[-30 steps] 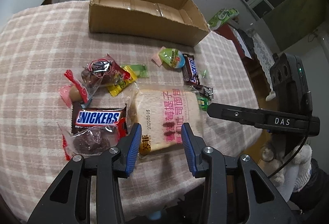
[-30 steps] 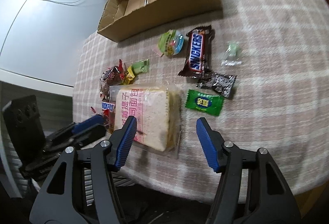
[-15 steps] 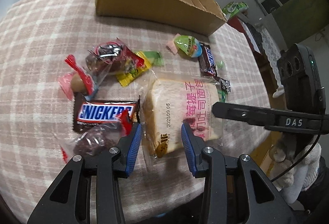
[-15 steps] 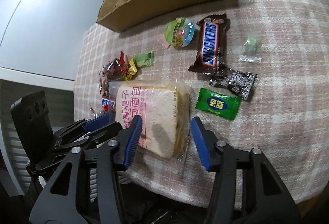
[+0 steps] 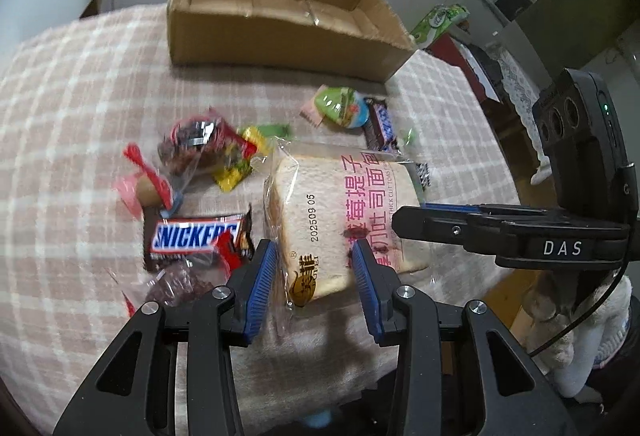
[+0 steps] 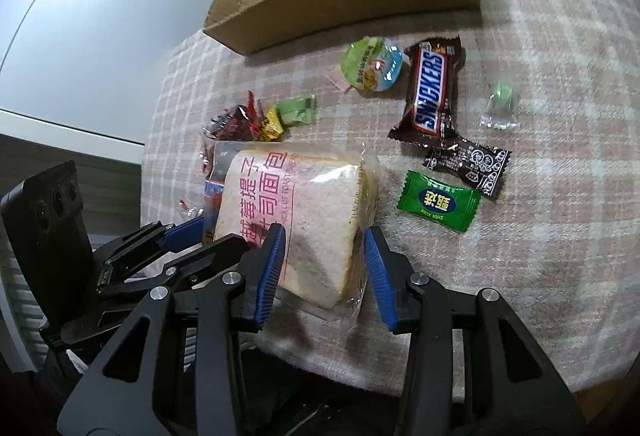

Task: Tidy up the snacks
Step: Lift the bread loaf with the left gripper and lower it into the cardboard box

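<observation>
Centrally, on pink-and-white checked tablecloth [image 6: 540, 196]: bagged thick-cut toast bread [image 5: 340, 212] in clear wrapper with pink print, lying flat near table's front edge. Left gripper [image 5: 314, 268]: blue-padded jaws set narrowly around bread's near corner, pads close to the wrapper; firm contact cannot be confirmed. Right gripper [image 6: 324, 256]: jaws likewise straddling the loaf's other near end, pads just beside the crust on both sides, grip not confirmable. Beside bread on its left in the left wrist view: Snickers bar [image 5: 196, 236], label up, overlapping a clear packet of dark dried fruit [image 5: 176, 284]; behind these, a red-ribboned sweet [image 5: 144, 184], a red-and-clear wrapped snack [image 5: 200, 148], a yellow candy [image 5: 236, 172]. Beyond bread: green-and-blue jelly cup [image 6: 374, 64], second Snickers bar [image 6: 430, 92] lying lengthwise, small light-green wrapped candy [image 6: 502, 100] well apart to the right. Just right of bread in the right wrist view: green candy packet [image 6: 438, 202], with black candy packet [image 6: 468, 164] touching its upper edge. At far edge of table: open cardboard box [image 5: 280, 44], long and shallow, interior showing only taped flaps.
</observation>
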A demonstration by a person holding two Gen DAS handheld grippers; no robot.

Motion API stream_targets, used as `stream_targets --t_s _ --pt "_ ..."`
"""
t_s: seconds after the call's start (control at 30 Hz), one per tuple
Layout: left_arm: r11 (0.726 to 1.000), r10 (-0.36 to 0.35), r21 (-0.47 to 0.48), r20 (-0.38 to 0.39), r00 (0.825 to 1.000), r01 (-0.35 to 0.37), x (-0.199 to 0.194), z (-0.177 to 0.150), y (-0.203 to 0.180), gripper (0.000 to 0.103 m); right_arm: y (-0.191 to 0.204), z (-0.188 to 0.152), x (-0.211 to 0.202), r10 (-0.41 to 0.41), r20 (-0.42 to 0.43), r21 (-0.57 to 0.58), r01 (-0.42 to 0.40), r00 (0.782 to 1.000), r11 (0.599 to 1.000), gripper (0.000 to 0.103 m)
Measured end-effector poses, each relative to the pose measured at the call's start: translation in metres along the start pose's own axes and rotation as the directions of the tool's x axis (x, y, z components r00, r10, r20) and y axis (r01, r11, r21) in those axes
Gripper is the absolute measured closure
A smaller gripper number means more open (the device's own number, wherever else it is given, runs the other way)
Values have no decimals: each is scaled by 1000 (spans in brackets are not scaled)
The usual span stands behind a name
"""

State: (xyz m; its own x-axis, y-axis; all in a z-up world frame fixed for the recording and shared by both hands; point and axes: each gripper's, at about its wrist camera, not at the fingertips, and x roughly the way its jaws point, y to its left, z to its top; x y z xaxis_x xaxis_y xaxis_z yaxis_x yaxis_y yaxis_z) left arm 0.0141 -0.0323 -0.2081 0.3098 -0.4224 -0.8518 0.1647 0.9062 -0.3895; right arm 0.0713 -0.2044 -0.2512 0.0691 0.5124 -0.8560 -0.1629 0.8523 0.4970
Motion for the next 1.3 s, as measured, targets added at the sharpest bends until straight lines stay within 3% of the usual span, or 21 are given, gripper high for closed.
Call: stream_targets --t_s 0.23,0.7,1.3 --pt "1000 -4 25 75 997 2 -19 24 -11 66 8 15 -26 9 61 -7 -8 998 1000 59" --pt "998 -6 67 205 979 -8 -40 95 -14 66 27 85 -67 6 183 -76 9 983 997 59" --pt "999 21 22 199 980 -26 -4 166 7 66 38 164 -52 -74 208 -150 107 975 983 59"
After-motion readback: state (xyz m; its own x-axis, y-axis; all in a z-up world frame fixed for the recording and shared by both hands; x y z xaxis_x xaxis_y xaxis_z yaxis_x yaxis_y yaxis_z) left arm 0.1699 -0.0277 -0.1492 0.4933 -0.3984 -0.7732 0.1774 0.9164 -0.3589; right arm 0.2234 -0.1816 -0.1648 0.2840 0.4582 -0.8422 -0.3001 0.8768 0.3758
